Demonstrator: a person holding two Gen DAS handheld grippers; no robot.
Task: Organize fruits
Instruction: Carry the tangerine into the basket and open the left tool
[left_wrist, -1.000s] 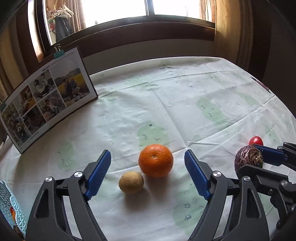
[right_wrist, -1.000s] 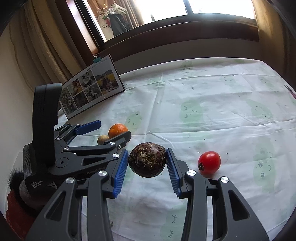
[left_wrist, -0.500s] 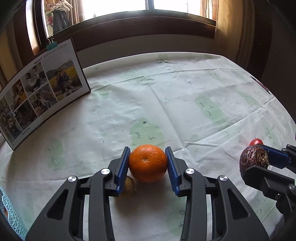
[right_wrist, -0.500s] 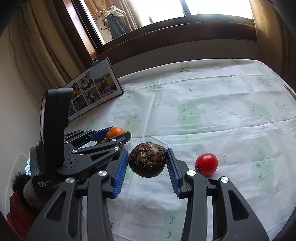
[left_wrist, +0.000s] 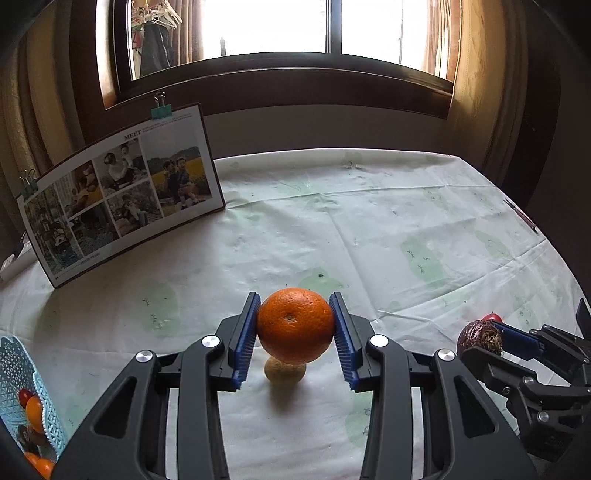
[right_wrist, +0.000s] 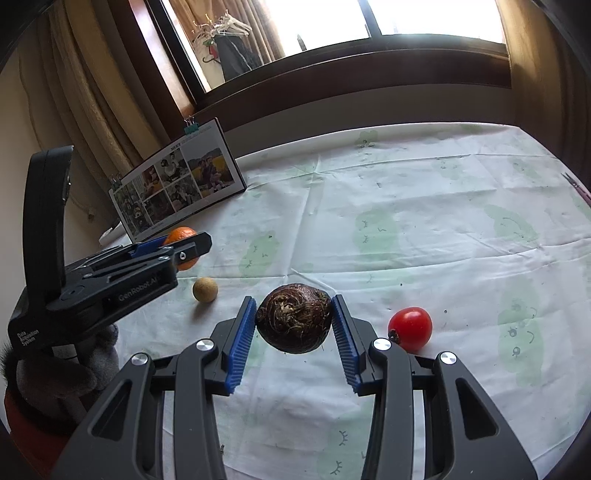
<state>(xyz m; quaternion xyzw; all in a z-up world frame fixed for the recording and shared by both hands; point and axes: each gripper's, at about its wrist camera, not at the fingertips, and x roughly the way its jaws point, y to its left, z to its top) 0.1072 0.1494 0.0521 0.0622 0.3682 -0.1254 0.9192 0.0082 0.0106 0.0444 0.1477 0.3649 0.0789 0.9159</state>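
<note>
Both wrist cameras look forward, low over the same tablecloth (left_wrist: 388, 229), toward the window (right_wrist: 332, 22).

"MEET" heads photo board (left_wrist: 122, 192); "GenRobot.AI", "Data Acquisition System" on left gripper (right_wrist: 173, 251) body.

Setting: a domestic room. The bench (left_wrist: 369, 229) is covered by a creased pale cloth with green prints. A family photo board (left_wrist: 122, 192) (held by binder clips) stands at far left. Behind it: a dark-framed window (left_wrist: 273, 37), curtains (right_wrist: 96, 92), and clothes hangers (right_wrist: 221, 26) outside.
</note>
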